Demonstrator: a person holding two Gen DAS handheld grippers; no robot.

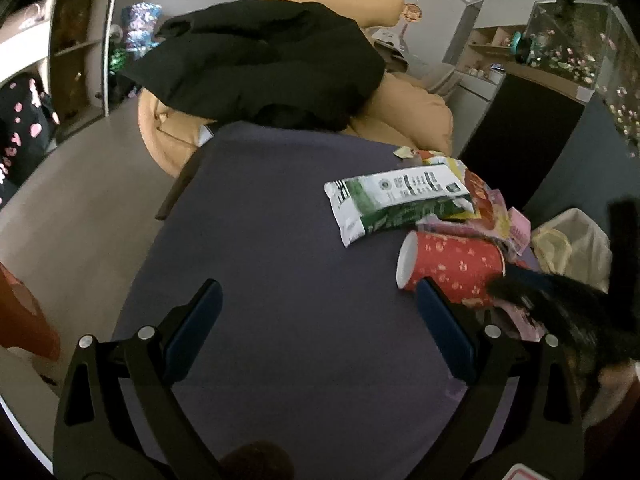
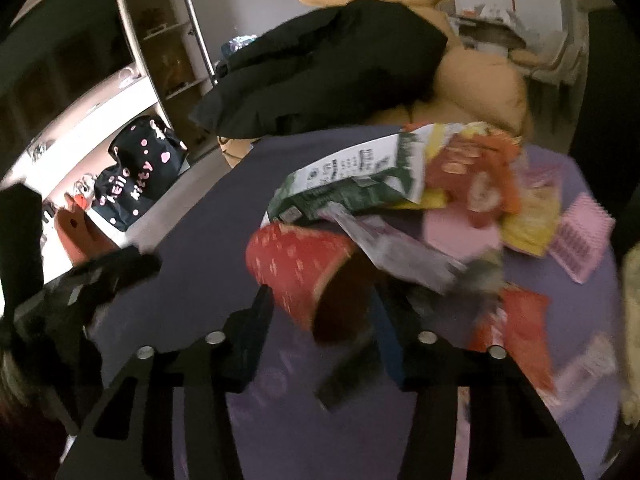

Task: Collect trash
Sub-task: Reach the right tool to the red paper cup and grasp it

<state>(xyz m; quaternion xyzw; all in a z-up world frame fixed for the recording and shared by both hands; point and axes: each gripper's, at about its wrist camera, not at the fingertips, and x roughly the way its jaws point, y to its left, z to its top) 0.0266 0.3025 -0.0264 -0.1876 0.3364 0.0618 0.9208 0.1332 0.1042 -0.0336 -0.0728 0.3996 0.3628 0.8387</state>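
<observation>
A red paper cup (image 1: 452, 268) lies on its side at the right of the purple table (image 1: 280, 220), rim toward the left. My right gripper (image 2: 322, 294) has this cup (image 2: 300, 268) between its fingers, which seem to touch both sides, though the view is blurred. In the left wrist view it shows as a dark blur (image 1: 560, 308) at the cup's base. A green-and-white packet (image 1: 400, 204) (image 2: 352, 176) lies just behind the cup, over orange and yellow wrappers (image 2: 480, 176). My left gripper (image 1: 318, 284) hangs open over bare table, left of the cup, holding nothing.
A red wrapper (image 2: 516, 320) and a pink card (image 2: 580, 236) lie right of the cup. A black garment (image 1: 260, 60) drapes over a tan armchair (image 1: 408, 120) behind the table. A pale bag (image 1: 572, 244) sits at the right edge, and a black bag (image 2: 136, 176) on the floor at left.
</observation>
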